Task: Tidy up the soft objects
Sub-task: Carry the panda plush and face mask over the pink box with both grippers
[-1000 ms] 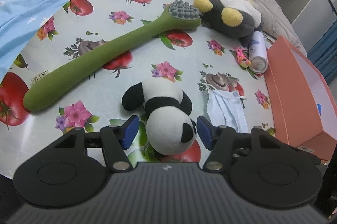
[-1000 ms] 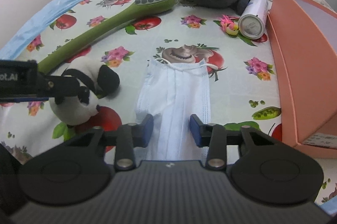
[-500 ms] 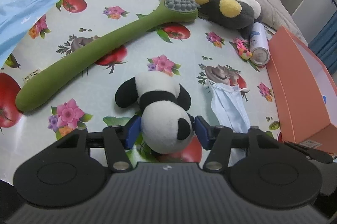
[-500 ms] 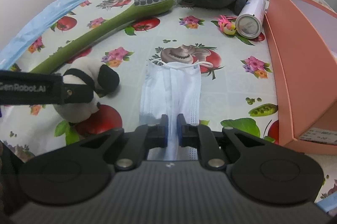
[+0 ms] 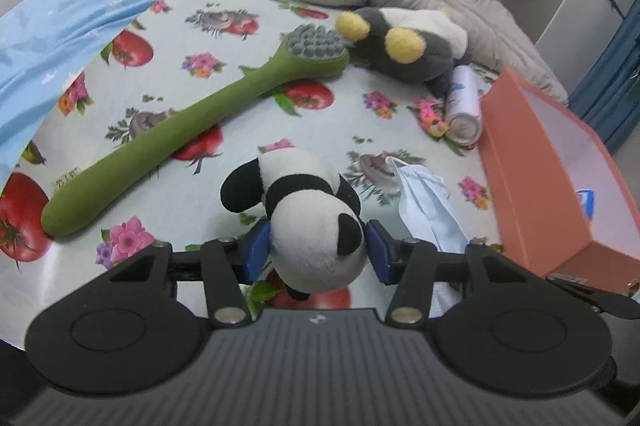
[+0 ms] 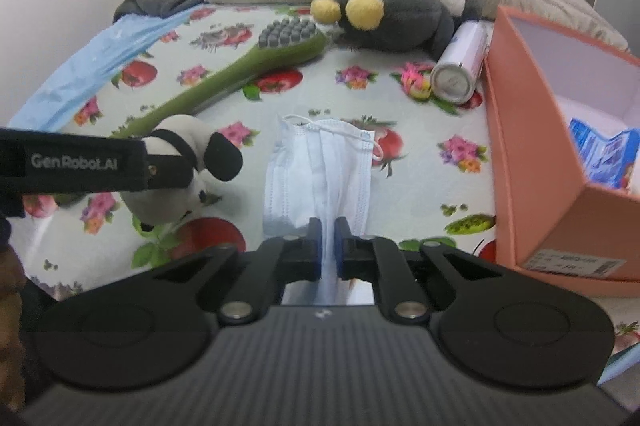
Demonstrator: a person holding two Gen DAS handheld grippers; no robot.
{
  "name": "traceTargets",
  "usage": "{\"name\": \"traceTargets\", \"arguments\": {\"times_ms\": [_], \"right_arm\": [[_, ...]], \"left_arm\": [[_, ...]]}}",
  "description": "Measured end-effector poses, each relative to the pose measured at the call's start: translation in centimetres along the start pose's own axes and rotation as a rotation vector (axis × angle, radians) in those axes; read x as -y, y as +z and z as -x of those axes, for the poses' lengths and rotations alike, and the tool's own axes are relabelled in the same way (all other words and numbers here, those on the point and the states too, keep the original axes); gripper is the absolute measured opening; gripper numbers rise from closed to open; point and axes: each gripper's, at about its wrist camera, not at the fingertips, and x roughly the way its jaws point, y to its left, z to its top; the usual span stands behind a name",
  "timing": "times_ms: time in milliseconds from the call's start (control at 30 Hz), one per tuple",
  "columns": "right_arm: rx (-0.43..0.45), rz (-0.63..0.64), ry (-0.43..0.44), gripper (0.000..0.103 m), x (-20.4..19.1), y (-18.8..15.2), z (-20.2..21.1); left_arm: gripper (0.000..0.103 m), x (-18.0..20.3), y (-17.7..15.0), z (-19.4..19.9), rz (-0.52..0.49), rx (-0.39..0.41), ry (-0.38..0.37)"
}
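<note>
Both wrist views low over bed, facing headboard, sharing panda [image 5: 312, 226], mask [image 6: 320, 169]

Panda toy [image 5: 312, 222] placed near front edge of bed [image 5: 248, 113], mask [image 6: 320, 165] just to its right. Box [image 6: 560, 153] set at right edge. Brush [image 5: 180, 129] laid diagonally left-centre. Penguin toy [image 5: 404, 45] & can [image 5: 464, 101] found behind, twd back-right.

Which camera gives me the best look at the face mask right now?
The right wrist view: the face mask lies spread out ahead, pleats and ear loop visible, pinched by the right tool. The left wrist view shows the mask only edge-on, bunched, partly behind the left tool.
</note>
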Motion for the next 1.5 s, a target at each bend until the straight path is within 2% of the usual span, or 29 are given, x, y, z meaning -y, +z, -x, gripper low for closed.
{"name": "traceTargets", "arguments": {"times_ms": [567,900,1000,1267,1500], "right_arm": [[0.182,-0.04,-0.017,0.01,1.0,4.3,7.9],[0.311,-0.091,-0.083,0.01,4.4,7.7,12.1],[0.332,-0.118,-0.106,0.01,6.3,8.6,12.9],[0.351,-0.115,-0.23,0.01,11.1,9.8,13.8],[0.277,-0.144,-0.284,0.01,16.2,10.2,12.6]], "left_arm": [[0.057,4.8,3.8,7.6,-0.079,0.115,-0.096],[0.057,10.1,8.0,10.6,-0.18,0.198,-0.205],[0.057,11.9,9.3,10.3,-0.2,0.2,-0.26],[0.057,18.1,11.3,8.0,-0.319,0.199,-0.307],[0.057,24.7,11.3,2.8,-0.419,0.083,-0.361]]}}
